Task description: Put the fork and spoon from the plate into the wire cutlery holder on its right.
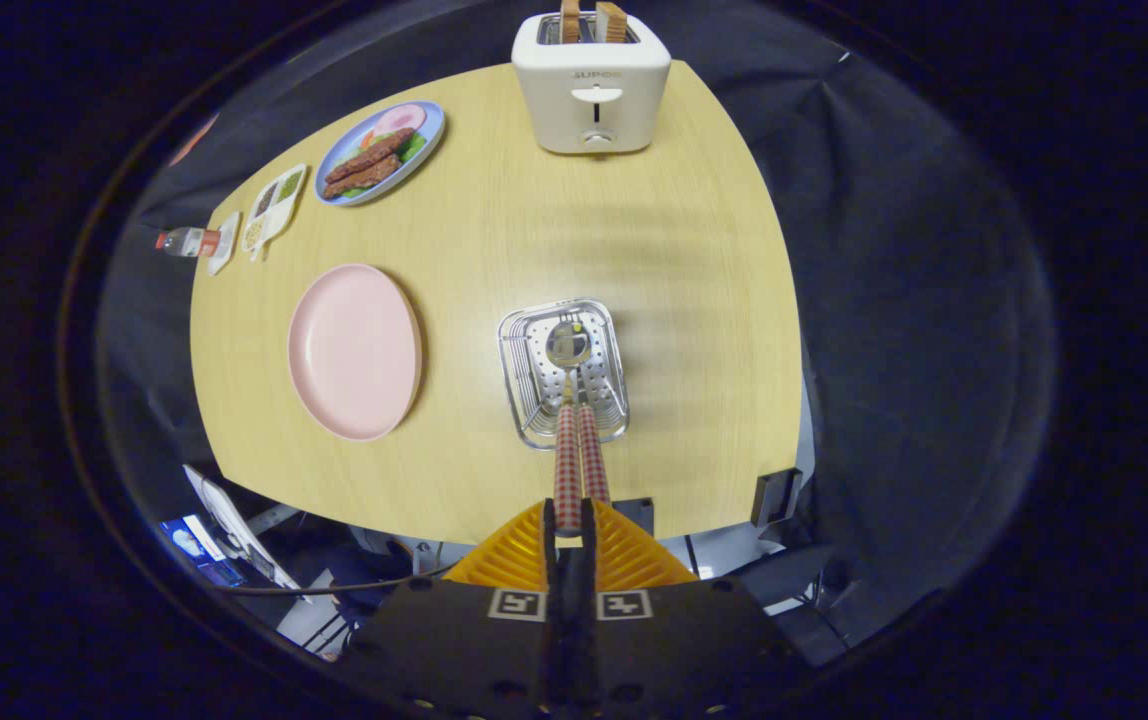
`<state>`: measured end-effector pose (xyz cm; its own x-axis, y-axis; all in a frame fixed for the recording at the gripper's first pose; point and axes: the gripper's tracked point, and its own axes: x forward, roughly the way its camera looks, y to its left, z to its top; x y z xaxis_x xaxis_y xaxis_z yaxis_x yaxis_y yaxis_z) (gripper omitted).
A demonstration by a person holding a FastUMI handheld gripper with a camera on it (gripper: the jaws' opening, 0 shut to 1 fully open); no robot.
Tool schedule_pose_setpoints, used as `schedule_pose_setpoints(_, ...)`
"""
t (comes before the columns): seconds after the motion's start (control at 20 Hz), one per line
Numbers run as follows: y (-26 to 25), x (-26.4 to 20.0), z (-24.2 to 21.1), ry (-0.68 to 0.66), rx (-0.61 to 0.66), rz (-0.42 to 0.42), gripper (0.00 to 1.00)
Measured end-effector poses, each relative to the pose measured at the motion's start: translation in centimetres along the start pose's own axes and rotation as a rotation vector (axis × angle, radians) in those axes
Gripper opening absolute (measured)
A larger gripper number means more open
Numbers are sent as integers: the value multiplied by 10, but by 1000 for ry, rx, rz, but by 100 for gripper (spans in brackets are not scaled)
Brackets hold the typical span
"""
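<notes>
Fingers of the hand-held gripper [567, 520] stand nearly closed, pinched on the end of a red-and-white checked handle [567, 470]. Two such handles run side by side ahead of the fingers; the second handle [593, 455] lies just right of the first, and whether the fingers also press on it cannot be told. Both handles reach forward into the wire cutlery holder [562, 372], which stands on the tabletop [654, 260] just ahead of the fingers. The spoon [568, 343] shows its shiny bowl inside the holder, over the perforated bottom. The fork's head cannot be made out among the wires. Left of the holder, and apart from it, lies the pink plate [354, 350], with nothing on it. Farther ahead and to the left sits a blue plate of food [381, 152], then a small divided dish [274, 205] and a bottle [189, 241] lying at the tabletop's edge. Well beyond the holder stands a white toaster [591, 85] with two slices of bread in its slots.
</notes>
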<state>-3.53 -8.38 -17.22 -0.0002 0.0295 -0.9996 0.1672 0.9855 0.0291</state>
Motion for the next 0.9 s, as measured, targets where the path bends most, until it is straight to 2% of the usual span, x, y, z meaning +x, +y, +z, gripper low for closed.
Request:
schedule_pose_setpoints(0.25,3,-2,6,-39,1,27,11)
schedule_pose_setpoints(0.45,9,-10,15,-127,-4,64,75)
schedule_pose_setpoints(0.5,9,-13,18,-163,-3,69,86)
schedule_pose_setpoints(0.6,10,-21,27,-241,-15,74,86)
schedule_pose_setpoints(0.75,15,-41,38,-369,-41,86,96)
schedule_pose_setpoints(0.9,24,-67,54,-554,-75,116,97)
